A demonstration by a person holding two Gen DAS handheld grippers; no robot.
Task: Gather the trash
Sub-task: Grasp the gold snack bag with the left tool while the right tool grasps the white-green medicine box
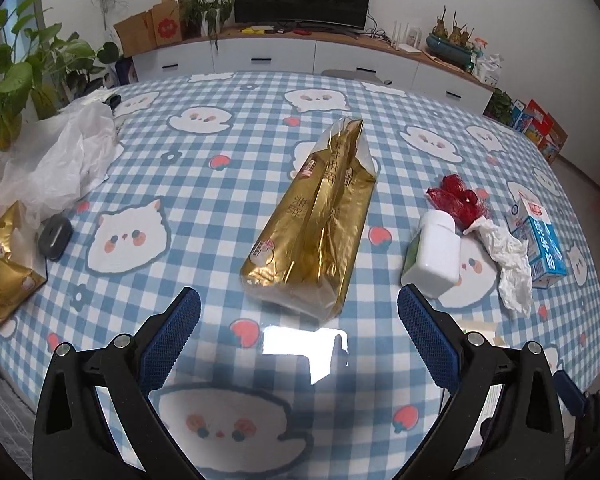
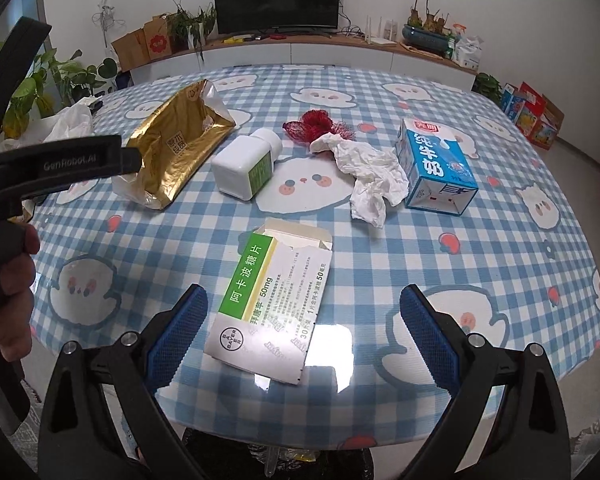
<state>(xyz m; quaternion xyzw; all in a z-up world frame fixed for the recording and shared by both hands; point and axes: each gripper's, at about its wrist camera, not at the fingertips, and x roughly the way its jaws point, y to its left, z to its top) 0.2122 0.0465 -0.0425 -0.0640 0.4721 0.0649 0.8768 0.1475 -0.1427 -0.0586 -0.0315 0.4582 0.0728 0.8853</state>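
- Over the desk [image 1: 220, 200], left claw [image 1: 299, 308] gapes wide — empty, gold bag [image 1: 312, 220] just ahead.
- Right claw [image 2: 303, 307] equally wide — medicine box [image 2: 272, 304] between its fingers, ungripped.

In the left wrist view, the gold tissue pack [image 1: 4, 264] at nine o'clock is cut off by the frame's dark rim, and the white plastic bag [image 1: 56, 160] above it runs out of view at the same edge. The medicine box [image 1: 482, 334] at four o'clock is almost wholly hidden behind the left gripper [image 1: 299, 322], only a pale corner showing. In the right wrist view, the holder's hand [image 2: 8, 280] at nine o'clock is cropped by the edge. A dark bin [image 2: 276, 454] at six o'clock sits mostly hidden under the tabletop [image 2: 500, 248]; its contents are unclear.
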